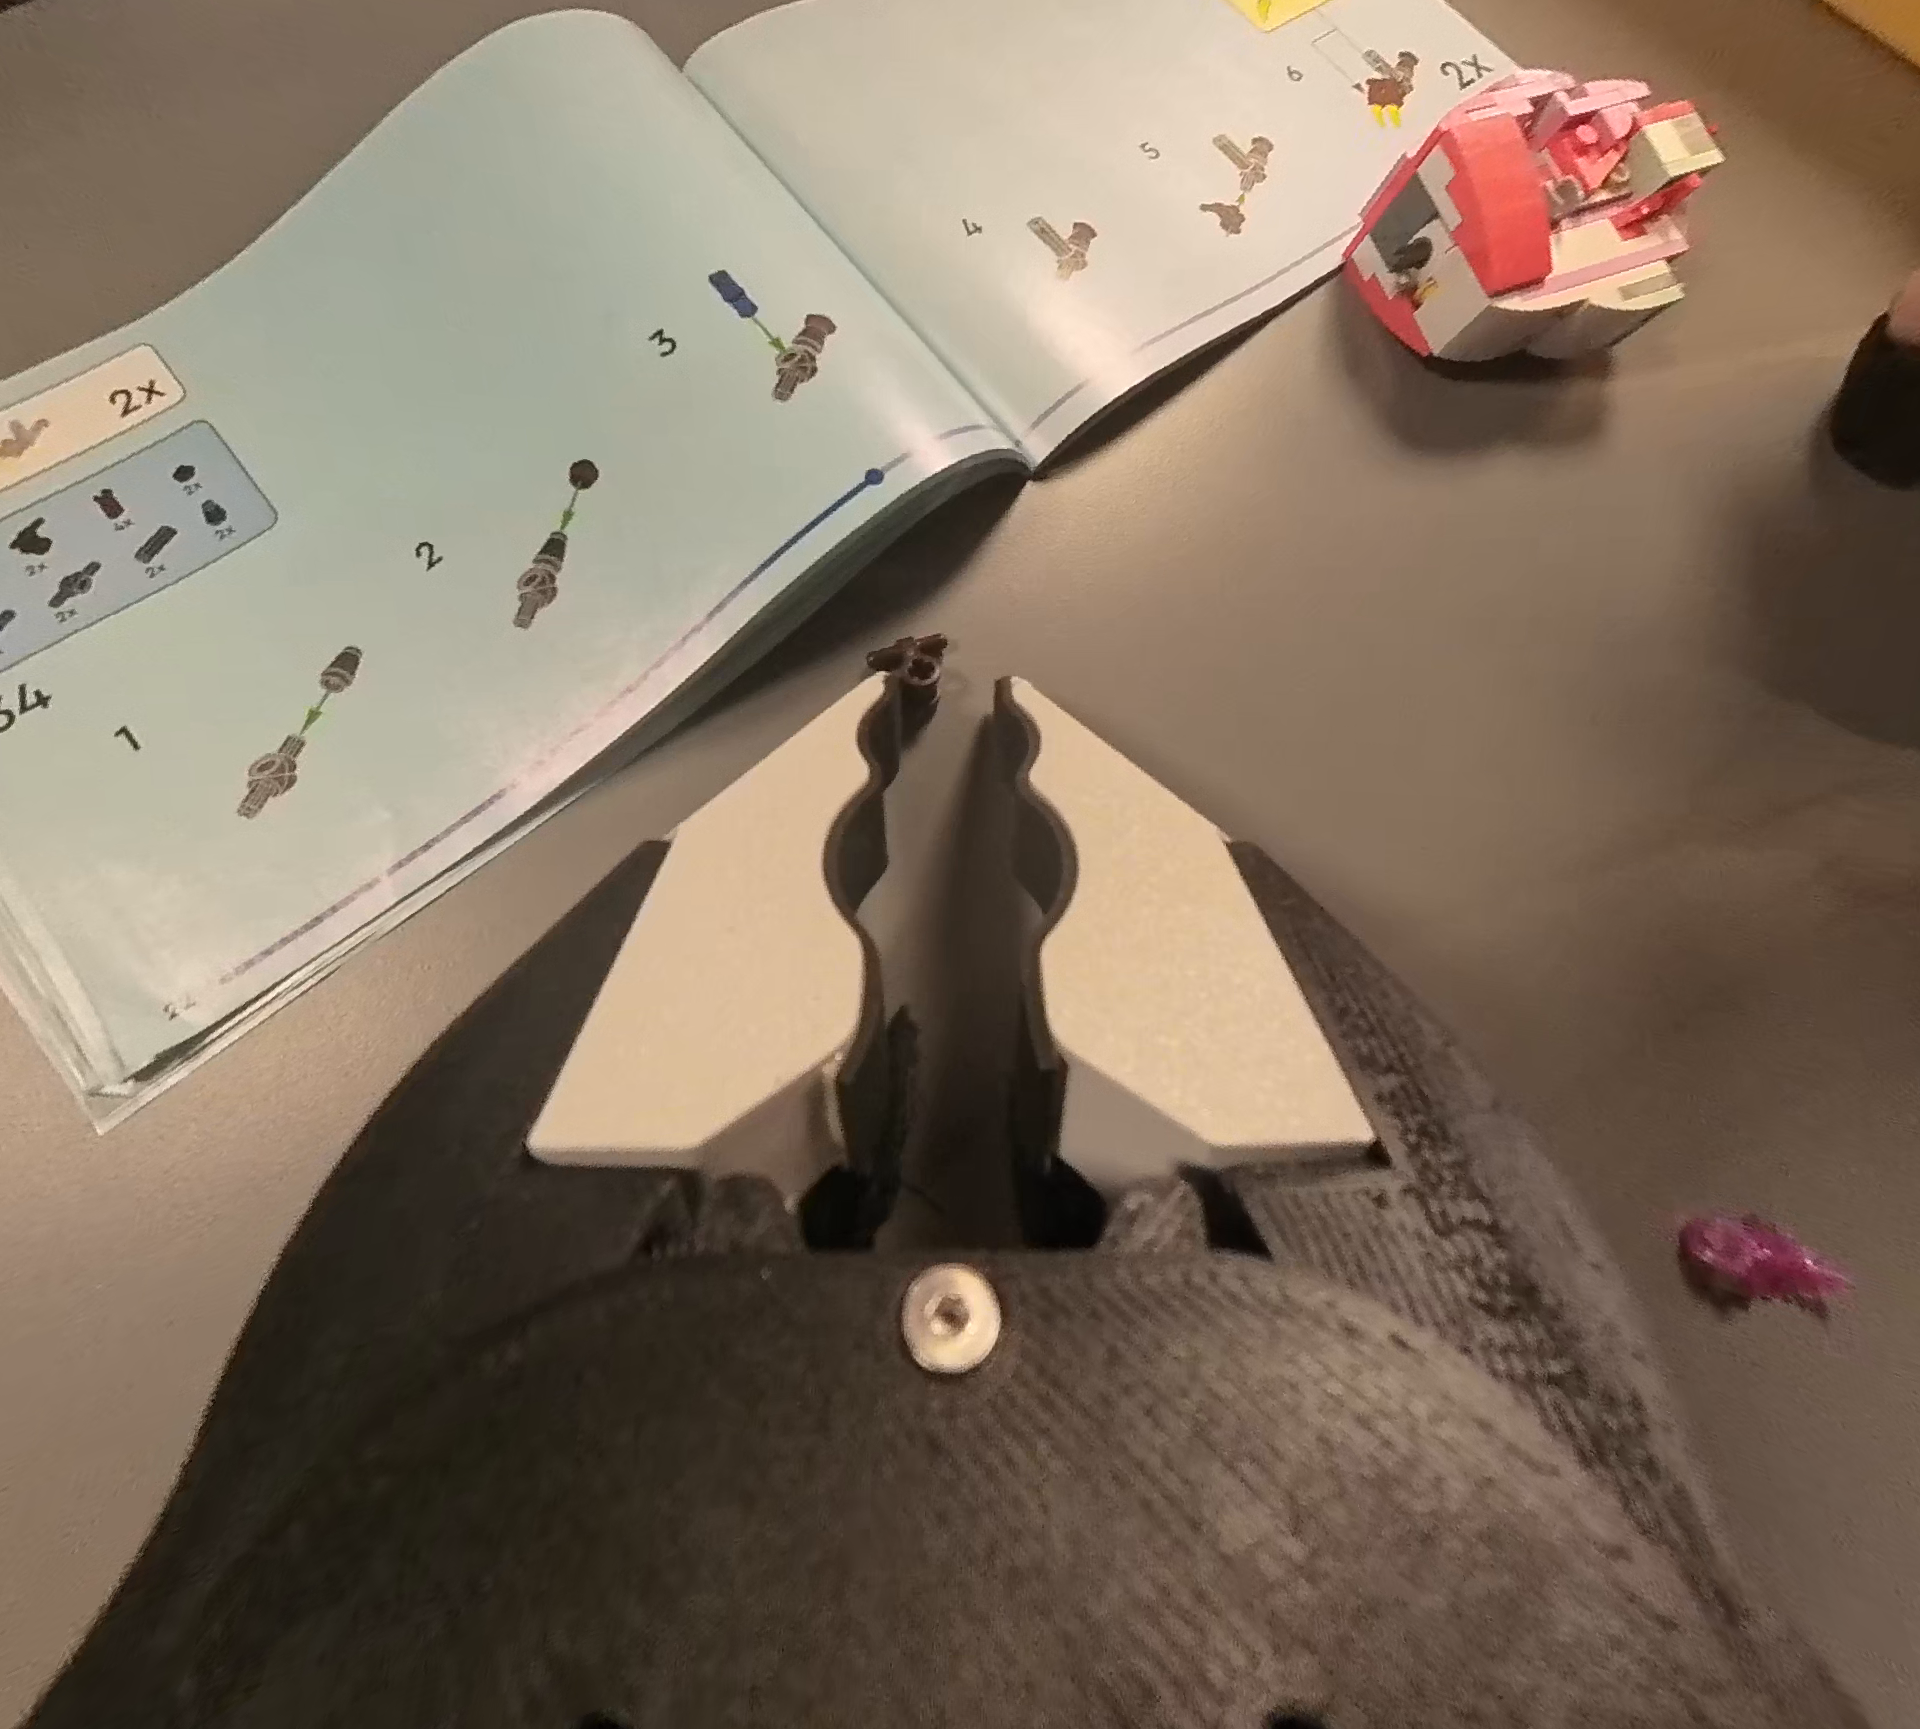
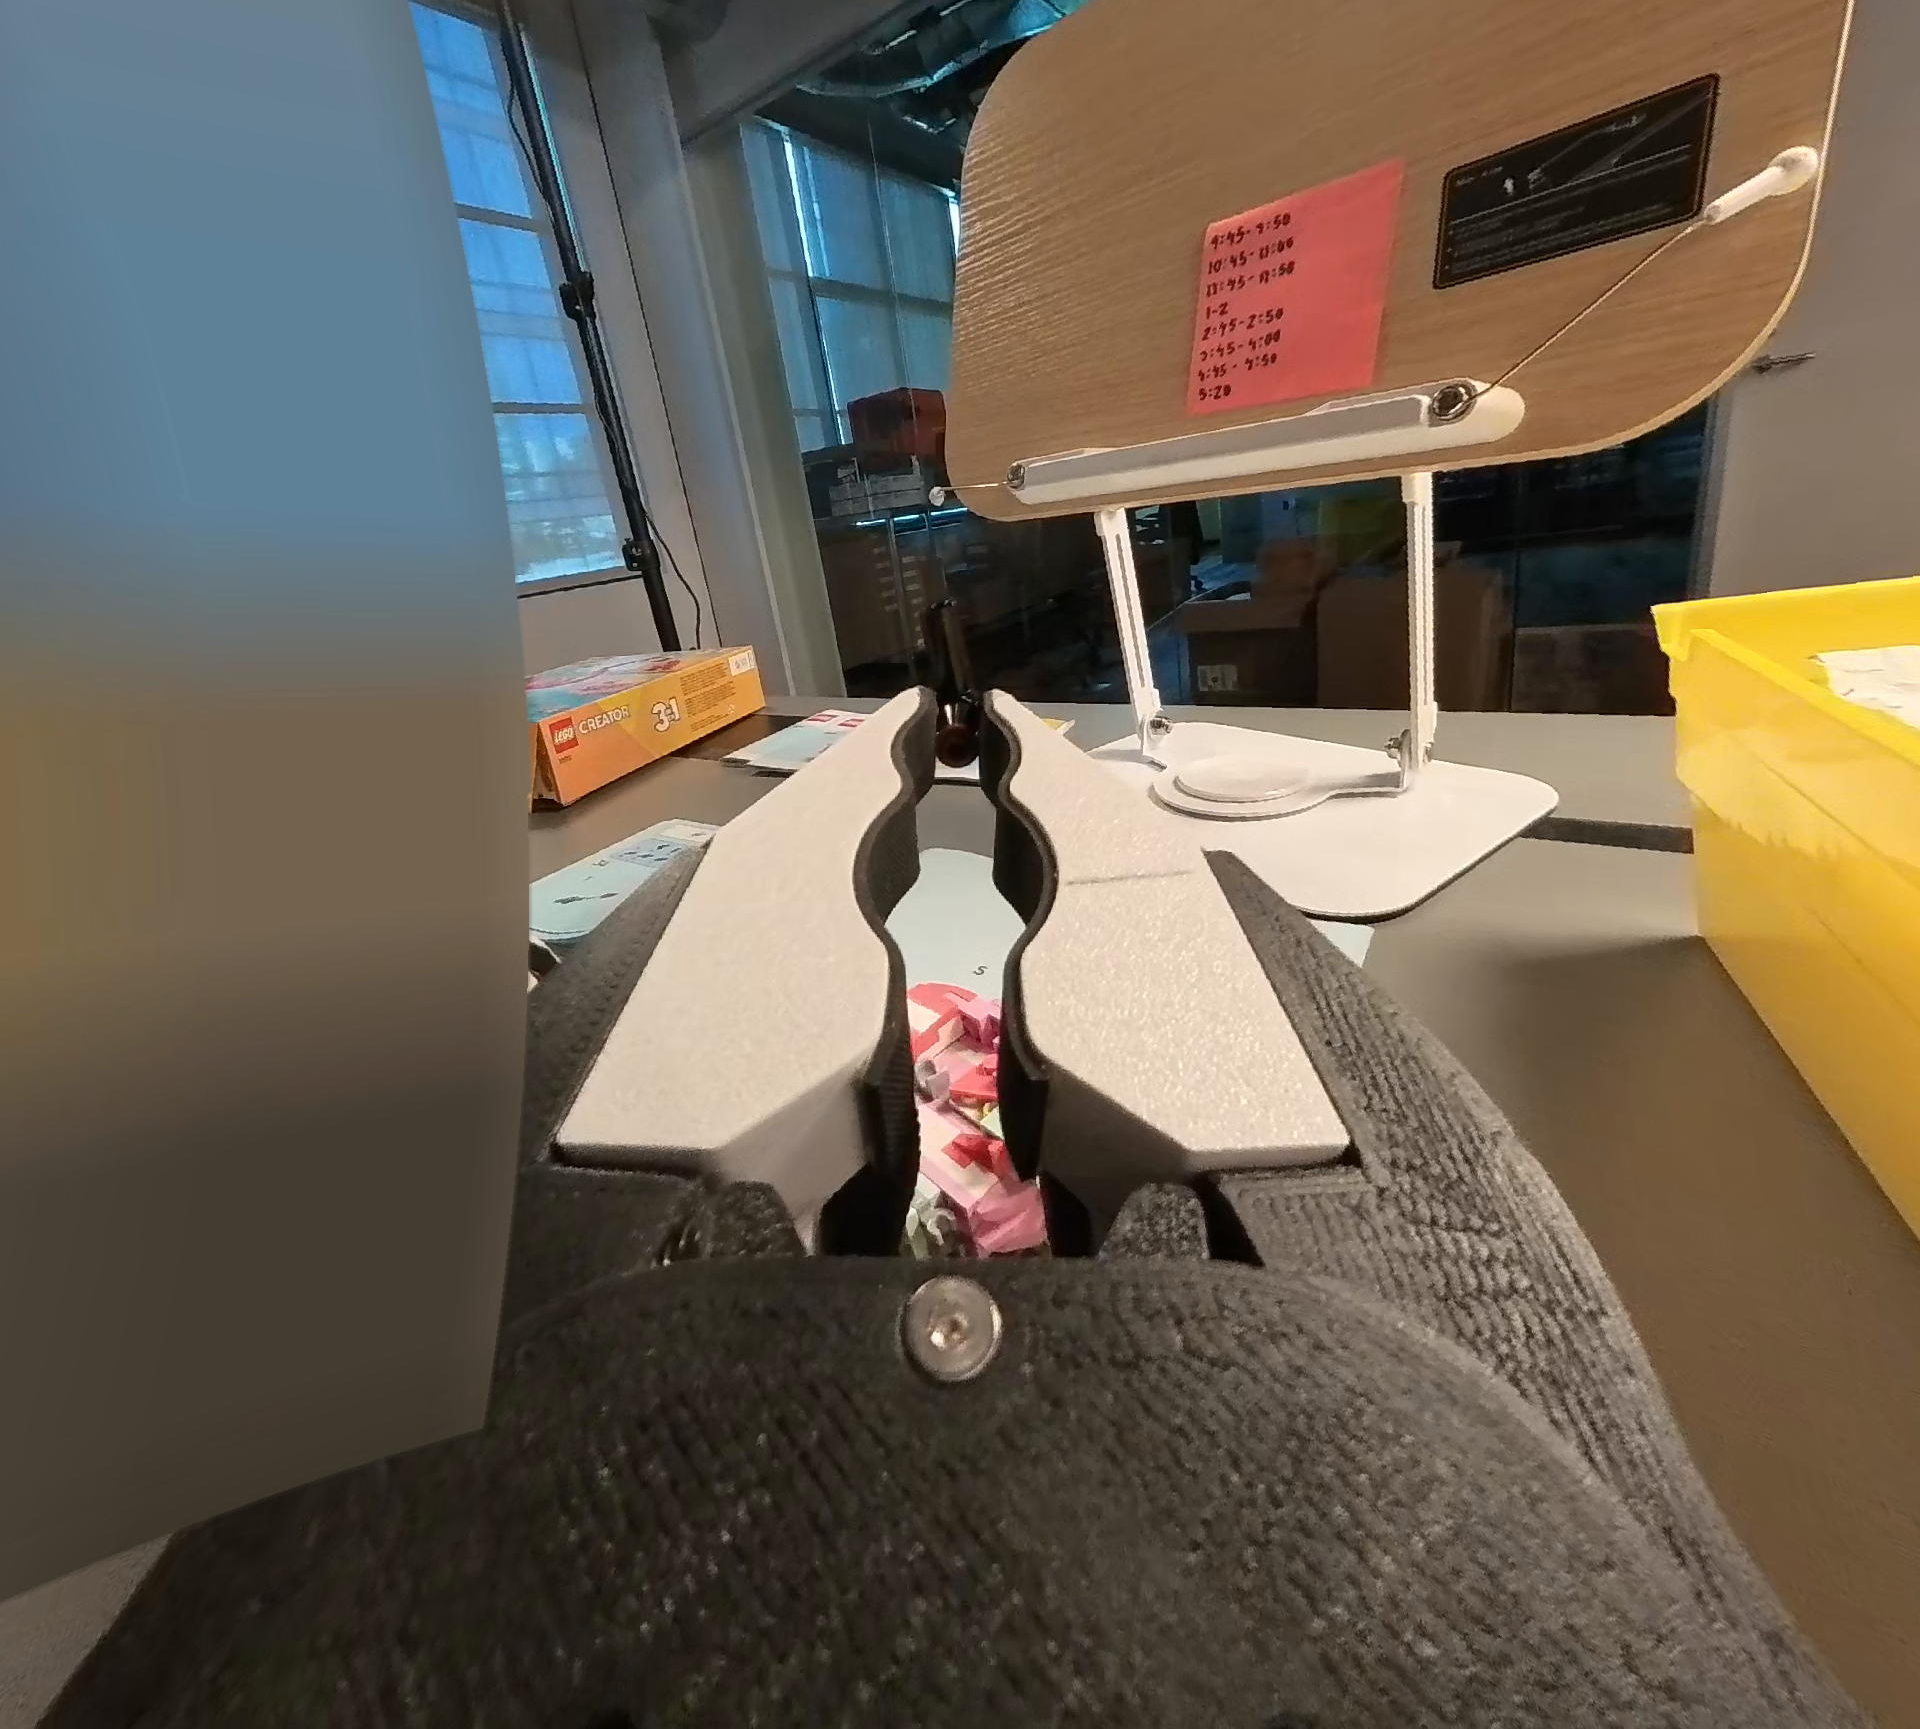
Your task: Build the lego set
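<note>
Left tool parted, small dark brown connector piece at tip of one finger, other finger clear; piece tiny, light, hard plastic, slippery

Right tool pinching dark rod piece upright above bench, pads pressing both sides; thin, stiff, easy to twist out

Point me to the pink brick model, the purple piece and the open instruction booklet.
pink brick model (image 1: 1496, 225): left wrist view, red curved side.
purple piece (image 1: 1756, 1274): left wrist view, its middle.
open instruction booklet (image 1: 499, 308): left wrist view, left page.
</note>
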A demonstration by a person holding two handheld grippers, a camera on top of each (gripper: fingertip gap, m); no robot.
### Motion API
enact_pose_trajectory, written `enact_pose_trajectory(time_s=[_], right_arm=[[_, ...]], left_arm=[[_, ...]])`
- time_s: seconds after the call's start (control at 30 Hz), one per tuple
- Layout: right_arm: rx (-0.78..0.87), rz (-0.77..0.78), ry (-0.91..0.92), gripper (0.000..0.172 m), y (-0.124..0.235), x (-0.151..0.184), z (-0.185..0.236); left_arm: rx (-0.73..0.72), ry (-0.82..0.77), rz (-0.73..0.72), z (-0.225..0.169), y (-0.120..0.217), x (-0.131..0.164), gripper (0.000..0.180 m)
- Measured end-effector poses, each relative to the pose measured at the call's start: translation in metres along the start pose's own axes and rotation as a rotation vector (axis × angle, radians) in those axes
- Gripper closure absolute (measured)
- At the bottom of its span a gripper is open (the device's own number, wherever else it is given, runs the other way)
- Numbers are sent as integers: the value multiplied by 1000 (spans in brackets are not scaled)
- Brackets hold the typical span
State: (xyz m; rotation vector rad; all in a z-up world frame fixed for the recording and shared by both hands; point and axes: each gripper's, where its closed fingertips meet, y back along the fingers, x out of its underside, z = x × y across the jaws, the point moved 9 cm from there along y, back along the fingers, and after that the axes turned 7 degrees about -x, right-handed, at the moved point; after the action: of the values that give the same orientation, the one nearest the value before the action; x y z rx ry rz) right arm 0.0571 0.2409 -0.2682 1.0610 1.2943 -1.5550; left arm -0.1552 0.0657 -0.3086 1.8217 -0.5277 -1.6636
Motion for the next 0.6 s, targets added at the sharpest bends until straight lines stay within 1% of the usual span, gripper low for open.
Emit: enact_pose_trajectory(time_s=[0.6], right_arm=[[-13,5,-4,166,-1,1,0]], left_arm=[[1,11,-2,1,0,0,162]])
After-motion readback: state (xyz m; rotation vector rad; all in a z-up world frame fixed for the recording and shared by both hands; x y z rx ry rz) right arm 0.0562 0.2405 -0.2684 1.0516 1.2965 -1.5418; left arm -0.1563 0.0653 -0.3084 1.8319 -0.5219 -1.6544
